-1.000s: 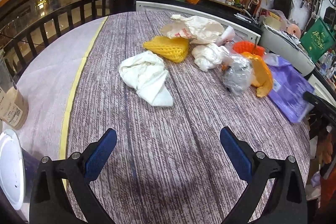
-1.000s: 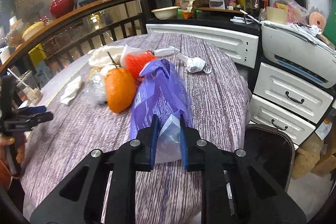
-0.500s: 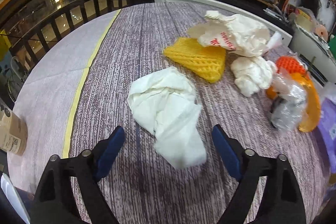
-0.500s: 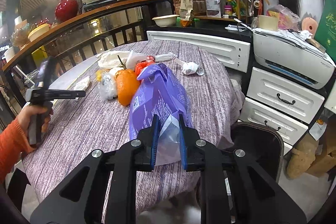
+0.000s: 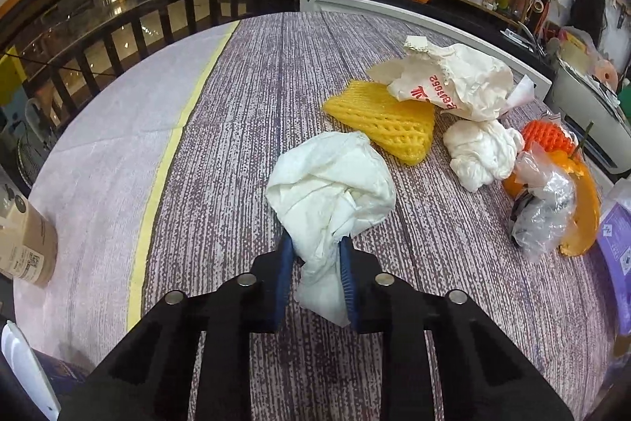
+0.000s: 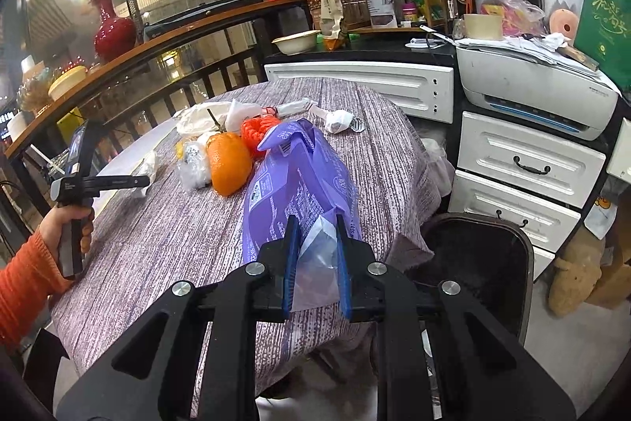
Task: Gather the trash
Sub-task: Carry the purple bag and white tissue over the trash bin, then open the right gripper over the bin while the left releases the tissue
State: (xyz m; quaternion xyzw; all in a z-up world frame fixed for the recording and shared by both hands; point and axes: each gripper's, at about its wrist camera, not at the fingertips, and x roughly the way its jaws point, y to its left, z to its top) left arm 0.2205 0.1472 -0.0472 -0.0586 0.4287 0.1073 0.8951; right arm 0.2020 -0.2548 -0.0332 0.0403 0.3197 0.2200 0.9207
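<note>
Two grippers are at work, each with something pinched. The left gripper (image 5: 315, 271) has its blue pads pressed onto the near tail of a crumpled white tissue (image 5: 335, 184), whose bulk lies on the tablecloth (image 5: 236, 105) just ahead of the fingertips. The right gripper (image 6: 315, 259) pinches the pale lip of a purple plastic bag (image 6: 299, 180), which lies on the same cloth near the table's edge, its body stretched away from the pads.

Taking the tissue as landmark: just beyond it lies a yellow foam fruit net (image 5: 386, 121); beyond that, partly over the net, a crumpled white paper bag with red print (image 5: 453, 85). To the tissue's right sits a smaller white wad (image 5: 481, 152), and farther right an orange foam net (image 5: 546, 137), orange peel (image 5: 587, 208) and a clear plastic wrapper (image 5: 544, 212), close together. The purple bag shows at the far right edge.

The step in hand looks like the pickup of the first piece of trash: the tissue is gripped but not yet lifted clear. The next move likely calls for raising it and carrying it rightward to the purple bag, whose mouth would need to be held open. What the bag holds cannot be told; its inside is hidden. No other trash container is seen on the table.
</note>
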